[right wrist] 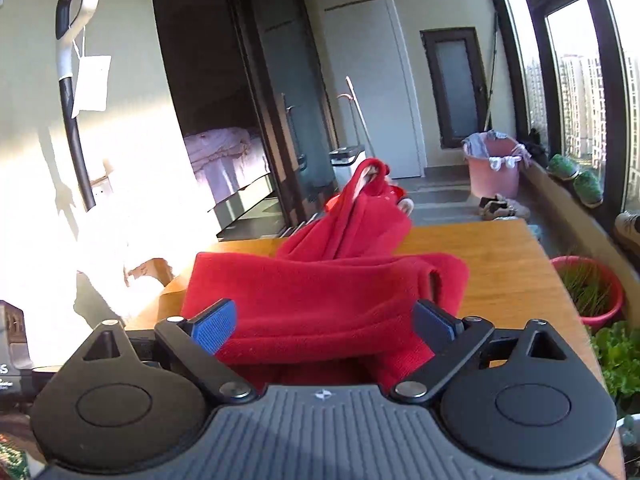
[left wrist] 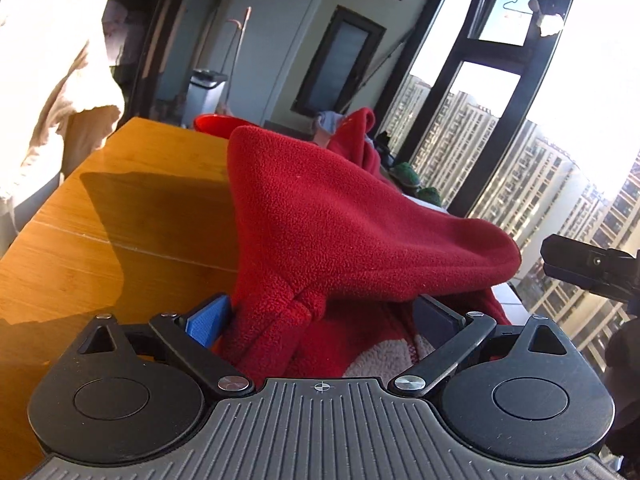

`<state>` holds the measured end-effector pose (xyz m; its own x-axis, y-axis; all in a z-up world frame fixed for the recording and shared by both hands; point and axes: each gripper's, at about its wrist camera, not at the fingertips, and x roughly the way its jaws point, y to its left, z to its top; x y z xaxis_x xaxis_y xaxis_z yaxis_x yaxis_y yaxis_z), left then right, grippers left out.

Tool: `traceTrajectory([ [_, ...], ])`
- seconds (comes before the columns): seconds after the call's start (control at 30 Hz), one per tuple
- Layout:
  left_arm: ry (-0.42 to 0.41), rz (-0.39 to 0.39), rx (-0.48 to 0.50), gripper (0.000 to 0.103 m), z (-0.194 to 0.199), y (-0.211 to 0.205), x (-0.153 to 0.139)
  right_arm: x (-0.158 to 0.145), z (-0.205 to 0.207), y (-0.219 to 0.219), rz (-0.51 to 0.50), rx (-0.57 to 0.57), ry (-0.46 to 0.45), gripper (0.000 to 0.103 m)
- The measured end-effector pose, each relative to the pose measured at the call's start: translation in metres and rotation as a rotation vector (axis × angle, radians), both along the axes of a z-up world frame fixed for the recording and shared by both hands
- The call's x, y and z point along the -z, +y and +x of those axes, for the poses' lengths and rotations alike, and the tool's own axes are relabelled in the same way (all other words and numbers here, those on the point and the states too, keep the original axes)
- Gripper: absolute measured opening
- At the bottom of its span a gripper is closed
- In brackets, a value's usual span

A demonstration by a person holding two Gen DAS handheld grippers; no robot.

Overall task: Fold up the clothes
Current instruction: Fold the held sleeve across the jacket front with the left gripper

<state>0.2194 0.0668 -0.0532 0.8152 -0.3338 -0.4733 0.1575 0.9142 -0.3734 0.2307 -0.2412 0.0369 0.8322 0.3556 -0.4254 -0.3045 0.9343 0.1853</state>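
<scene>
In the left wrist view, the wooden surface lies on the left in sun and shade. The red fleece garment is bunched up and lifted in the middle, with its far part trailing over the surface. The left hand-held gripper has its blue pads spread wide, with red cloth bunched between them. I cannot tell if it pinches the cloth. On the far right, the tip of the right hand-held gripper sits just beside a fold of the garment.

In the right wrist view, the right hand-held gripper's blue pads are spread wide too, with a thick fold of the garment between them. A red pot of green plants stands at the right.
</scene>
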Motion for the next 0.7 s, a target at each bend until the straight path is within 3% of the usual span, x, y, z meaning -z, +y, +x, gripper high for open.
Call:
traceTrajectory([
  [0.1,-0.020,0.001,0.037,0.100,0.005,-0.001,-0.010,-0.004,0.038,-0.008,-0.092,0.094,0.005,0.070],
  [0.27,-0.048,0.024,0.020,0.100,0.029,-0.003,-0.025,0.020,0.085,-0.012,-0.070,0.130,0.130,0.057],
  [0.3,-0.057,0.024,0.026,0.101,0.030,-0.004,-0.028,0.026,0.092,-0.007,-0.056,0.107,0.153,0.041],
  [0.33,-0.068,0.027,0.033,0.101,0.031,-0.005,-0.030,0.027,0.098,-0.001,-0.051,0.080,0.170,0.032],
  [0.37,-0.078,0.034,0.036,0.102,0.032,-0.006,-0.031,0.025,0.099,0.007,-0.065,0.054,0.155,0.024],
  [0.4,-0.085,0.042,0.031,0.103,0.034,-0.005,-0.033,0.022,0.100,0.015,-0.080,0.029,0.141,0.022],
  [0.5,-0.099,0.058,0.003,0.103,0.040,-0.003,-0.038,-0.012,0.100,0.034,-0.094,-0.020,0.009,0.019],
  [0.6,-0.107,0.037,-0.051,0.103,0.047,0.007,-0.045,-0.055,0.096,0.030,-0.028,-0.025,-0.151,0.019],
  [0.7,-0.122,0.028,-0.094,0.103,0.049,0.013,-0.052,-0.046,0.099,0.014,-0.029,0.032,-0.173,0.017],
])
